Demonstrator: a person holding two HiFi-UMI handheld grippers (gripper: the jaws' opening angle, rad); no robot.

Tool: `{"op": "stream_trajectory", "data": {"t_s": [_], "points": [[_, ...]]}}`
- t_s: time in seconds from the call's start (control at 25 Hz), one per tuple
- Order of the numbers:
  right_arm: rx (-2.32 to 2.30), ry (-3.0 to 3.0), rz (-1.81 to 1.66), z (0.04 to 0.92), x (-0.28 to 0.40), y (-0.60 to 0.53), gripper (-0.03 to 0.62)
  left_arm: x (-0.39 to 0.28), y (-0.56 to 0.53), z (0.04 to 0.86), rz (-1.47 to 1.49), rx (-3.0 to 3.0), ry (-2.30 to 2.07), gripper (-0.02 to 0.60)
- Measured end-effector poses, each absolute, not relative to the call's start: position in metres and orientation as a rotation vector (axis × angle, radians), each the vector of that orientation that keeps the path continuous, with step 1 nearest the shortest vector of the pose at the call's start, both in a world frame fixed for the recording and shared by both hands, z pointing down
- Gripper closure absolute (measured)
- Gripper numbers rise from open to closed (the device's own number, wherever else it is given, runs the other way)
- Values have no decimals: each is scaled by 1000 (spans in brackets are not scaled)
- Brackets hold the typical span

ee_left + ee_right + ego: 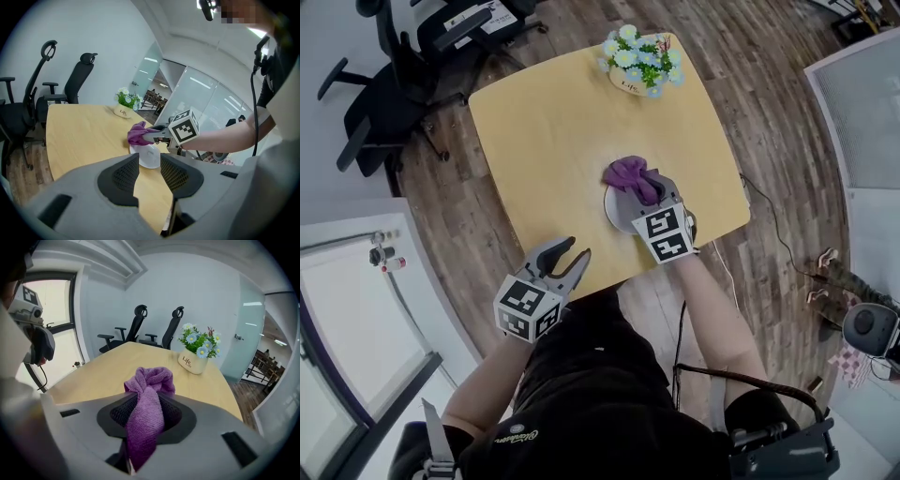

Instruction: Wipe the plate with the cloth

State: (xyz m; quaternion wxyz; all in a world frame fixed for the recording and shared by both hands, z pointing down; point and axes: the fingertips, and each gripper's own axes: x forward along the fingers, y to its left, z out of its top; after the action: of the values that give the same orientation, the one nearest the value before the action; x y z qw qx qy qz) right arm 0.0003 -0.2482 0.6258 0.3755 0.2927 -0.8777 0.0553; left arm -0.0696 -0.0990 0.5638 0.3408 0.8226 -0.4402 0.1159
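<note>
Office chairs (375,103) stand far left on the floor, off the counter (544,141).

Left claw (569,255): jaws apart with nothing between them. It is at the counter's near edge, well apart from the plate, and points up and right toward it. Its own view looks through the gap (150,164) at the plate (149,157) and the other gripper.

The plate (617,211) is white and lies flat on the counter near the near-right edge, partly under the right gripper.

The purple cloth (630,173) is at the plate's far rim. Its bunched end points away from the person toward the far side of the counter. The long axis runs along the claw, from the bunch in front to a tail trailing back between the jaws (149,380). I cannot tell whether the cloth touches the plate.

Right claw (645,192): clamped on the cloth, which fills the gap in the right gripper view (146,411). It is over the plate and aimed at the far edge, marker cube nearest the person.

A flower pot (642,61) stands upright at the far edge of the counter, well apart from the plate.
</note>
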Motion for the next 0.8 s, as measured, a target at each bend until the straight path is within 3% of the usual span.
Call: {"op": "stream_trajectory", "data": {"t_s": [0.56,0.8], "points": [[500,-2315,95,628,-20,-152,497,-71,-89,574,319,2131,-1124,442],[548,-2295,78,631,-8,-169,497,-67,-88,574,324,2138,-1122,442]]}}
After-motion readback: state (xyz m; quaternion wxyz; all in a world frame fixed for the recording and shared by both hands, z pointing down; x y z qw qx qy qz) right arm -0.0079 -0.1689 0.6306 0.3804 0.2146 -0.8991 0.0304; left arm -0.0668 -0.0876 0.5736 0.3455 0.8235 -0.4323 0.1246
